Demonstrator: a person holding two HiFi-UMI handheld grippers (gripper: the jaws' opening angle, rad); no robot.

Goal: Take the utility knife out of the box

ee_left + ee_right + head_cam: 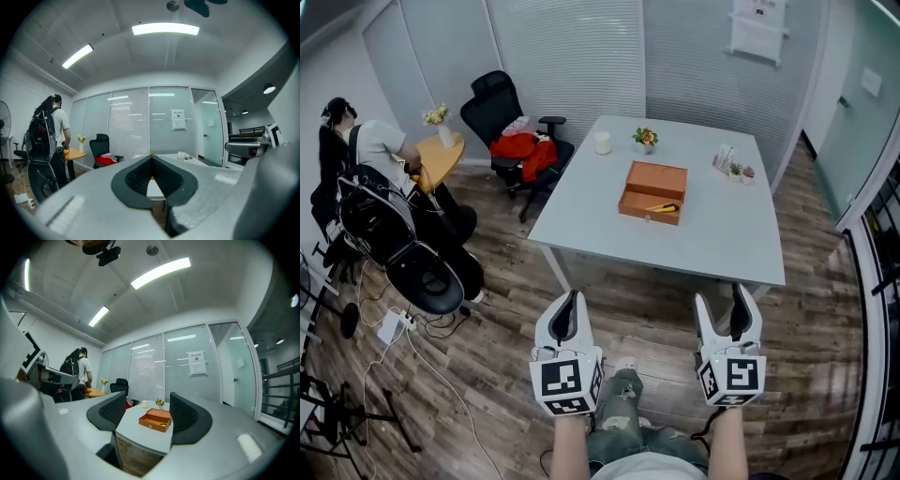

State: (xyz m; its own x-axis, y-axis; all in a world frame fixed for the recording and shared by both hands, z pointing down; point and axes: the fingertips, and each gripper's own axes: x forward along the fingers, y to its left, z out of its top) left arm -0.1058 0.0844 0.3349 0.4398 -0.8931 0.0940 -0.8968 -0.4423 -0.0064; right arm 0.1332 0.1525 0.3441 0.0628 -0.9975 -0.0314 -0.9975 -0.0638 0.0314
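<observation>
An open orange box (652, 192) lies in the middle of the white table (712, 239), with a yellow utility knife (661, 208) in its front half. Both grippers hang over the wooden floor, well short of the table's near edge. My left gripper (572, 296) is shut with nothing in it; its pads meet at the tip (151, 157). My right gripper (724, 302) stands open and empty. In the right gripper view the box (155, 420) shows far off between the two dark pads (185, 416).
A person with a backpack (366, 159) stands at the left by a small round table (441, 157). A black chair with red cloth (517, 141) stands at the table's left. On the table are a white cup (602, 142), flowers (646, 138) and small plants (737, 171). Cables (394, 328) lie on the floor.
</observation>
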